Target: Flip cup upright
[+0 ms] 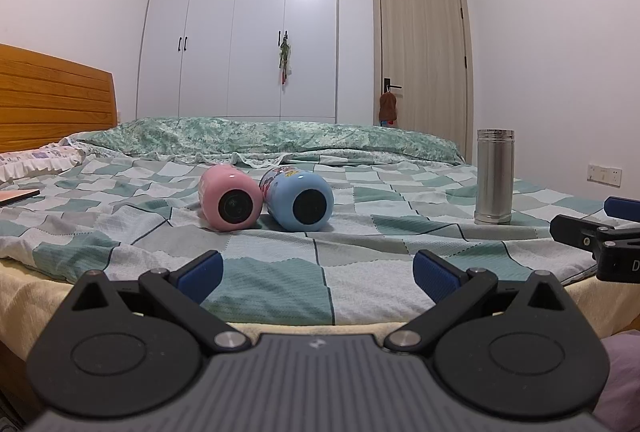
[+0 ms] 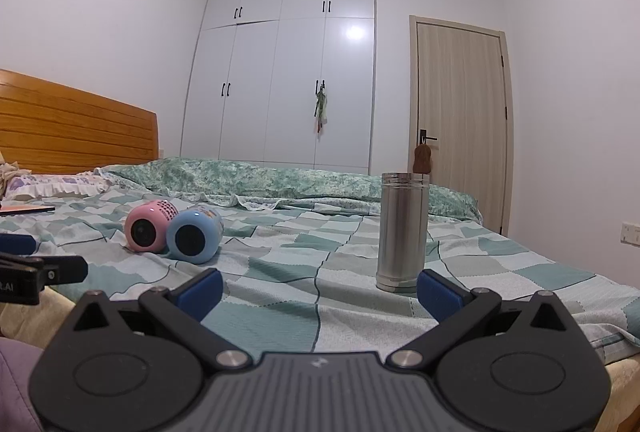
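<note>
A pink cup (image 1: 230,197) and a blue cup (image 1: 298,199) lie on their sides next to each other on the checked bedsheet, bases towards me. They also show in the right wrist view, pink (image 2: 149,220) and blue (image 2: 195,235). A steel cup (image 1: 494,176) stands upright to the right, also seen in the right wrist view (image 2: 403,230). My left gripper (image 1: 318,274) is open and empty, near the bed's front edge, short of the lying cups. My right gripper (image 2: 320,292) is open and empty, just in front of the steel cup.
The bed (image 1: 360,256) has a folded green quilt (image 1: 260,137) across the back and a wooden headboard (image 1: 52,99) at left. A flat book or tablet (image 1: 18,195) lies at far left. A wardrobe (image 1: 240,31) and door (image 1: 424,55) stand behind.
</note>
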{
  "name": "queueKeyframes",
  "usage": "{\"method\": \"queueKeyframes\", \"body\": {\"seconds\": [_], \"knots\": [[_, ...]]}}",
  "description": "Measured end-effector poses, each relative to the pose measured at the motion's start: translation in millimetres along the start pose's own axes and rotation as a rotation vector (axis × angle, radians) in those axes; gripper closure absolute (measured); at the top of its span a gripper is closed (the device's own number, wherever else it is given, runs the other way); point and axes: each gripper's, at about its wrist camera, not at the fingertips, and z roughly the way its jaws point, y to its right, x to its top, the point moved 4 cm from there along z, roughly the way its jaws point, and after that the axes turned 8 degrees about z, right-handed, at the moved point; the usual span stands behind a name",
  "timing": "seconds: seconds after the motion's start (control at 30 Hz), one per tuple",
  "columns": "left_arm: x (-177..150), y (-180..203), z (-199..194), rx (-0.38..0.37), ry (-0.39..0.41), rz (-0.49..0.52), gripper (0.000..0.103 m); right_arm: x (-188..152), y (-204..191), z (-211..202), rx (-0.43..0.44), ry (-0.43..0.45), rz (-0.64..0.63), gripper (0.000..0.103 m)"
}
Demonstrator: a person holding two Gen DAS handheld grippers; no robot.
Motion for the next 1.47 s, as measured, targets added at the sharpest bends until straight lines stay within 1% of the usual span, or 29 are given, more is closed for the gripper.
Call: {"method": "queueKeyframes", "body": {"seconds": [1.47], "knots": [[1.8, 3.0, 0.2, 0.003, 0.003, 0.003, 0.000, 0.6, -0.7, -0.7, 0.000, 0.001, -0.001, 0.000]]}}
